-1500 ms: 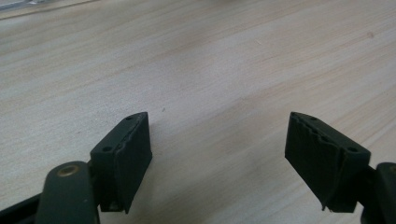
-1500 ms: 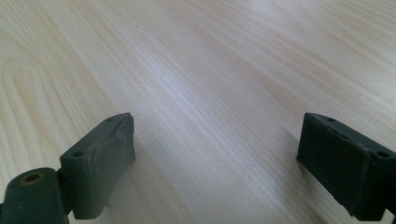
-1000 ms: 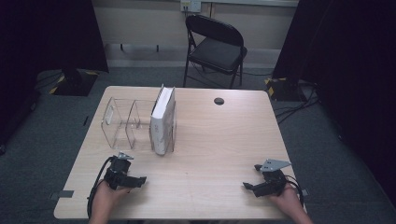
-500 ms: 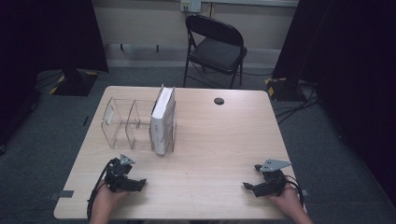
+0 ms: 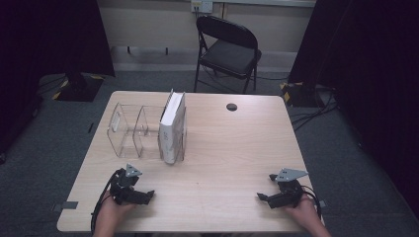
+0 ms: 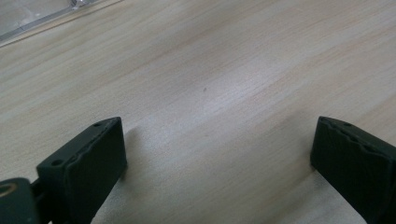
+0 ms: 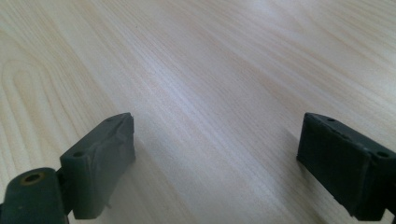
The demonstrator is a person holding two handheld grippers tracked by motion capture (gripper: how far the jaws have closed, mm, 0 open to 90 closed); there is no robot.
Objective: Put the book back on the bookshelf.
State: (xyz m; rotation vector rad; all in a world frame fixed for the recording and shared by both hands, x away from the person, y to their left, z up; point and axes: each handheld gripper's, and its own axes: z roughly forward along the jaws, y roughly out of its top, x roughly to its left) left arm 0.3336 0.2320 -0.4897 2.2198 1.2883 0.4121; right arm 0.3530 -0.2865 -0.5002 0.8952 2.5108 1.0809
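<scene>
No legible text on white book (image 5: 172, 129); left gripper (image 5: 146, 195) just spread wide, right gripper (image 5: 263, 198) also, both w/ nothing between.

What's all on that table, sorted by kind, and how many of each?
Clear plastic organizer: 1
White book standing upright in the organizer's right end: 1
Small dark round thing near the table's far edge: 1
Hand-held grippers: 2, the left gripper and the right gripper, both open and holding nothing
Total: 5
</scene>
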